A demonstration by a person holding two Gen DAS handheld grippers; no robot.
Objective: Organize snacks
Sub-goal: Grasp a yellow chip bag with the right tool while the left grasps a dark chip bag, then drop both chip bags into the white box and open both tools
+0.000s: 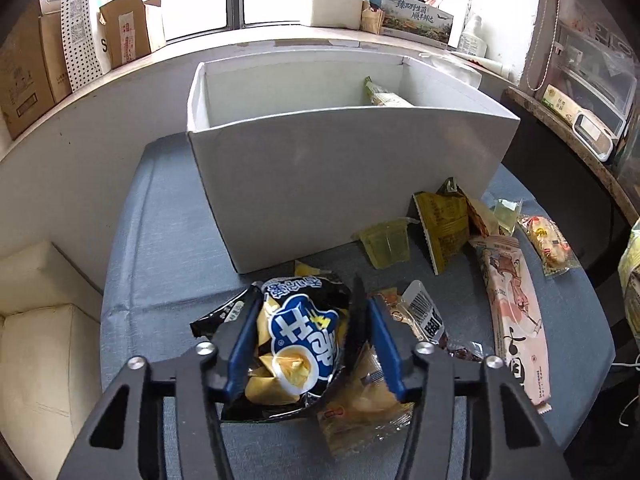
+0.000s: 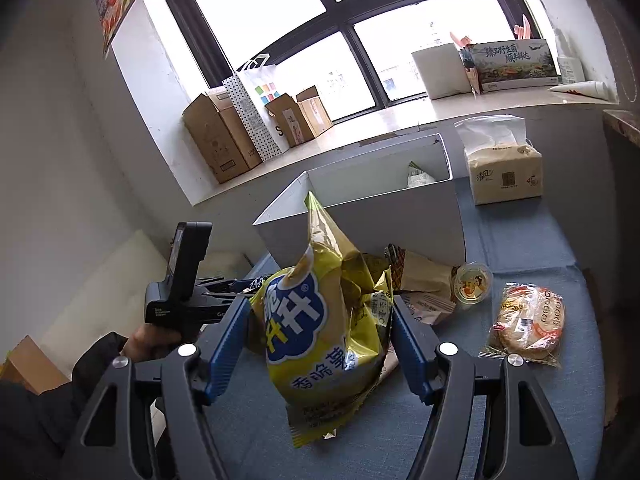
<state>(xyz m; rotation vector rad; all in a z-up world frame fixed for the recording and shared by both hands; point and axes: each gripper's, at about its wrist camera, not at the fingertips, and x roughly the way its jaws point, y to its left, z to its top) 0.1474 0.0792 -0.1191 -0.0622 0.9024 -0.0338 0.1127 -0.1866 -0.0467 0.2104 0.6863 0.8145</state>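
My left gripper [image 1: 310, 304] points down at the blue tablecloth [image 1: 168, 240], and its blue pads press on both sides of a black chip bag [image 1: 300, 336], which bulges between them. An open white box [image 1: 340, 168] stands just behind, with one pale green packet [image 1: 384, 94] inside at the far right. My right gripper [image 2: 318, 308] is shut on a yellow chip bag [image 2: 320, 320], held upright above the cloth in front of the same box [image 2: 360, 216]. A hand [image 2: 148, 340] grips the other tool's black body [image 2: 188, 280] at the left.
Loose snacks lie right of the box: a green jelly cup [image 1: 386, 244], a yellow-brown packet [image 1: 444, 224], a long pink packet [image 1: 516, 320], a round cake pack [image 2: 528, 320]. A tissue pack [image 2: 506, 172] sits at the back right. Cardboard boxes [image 2: 216, 140] line the windowsill.
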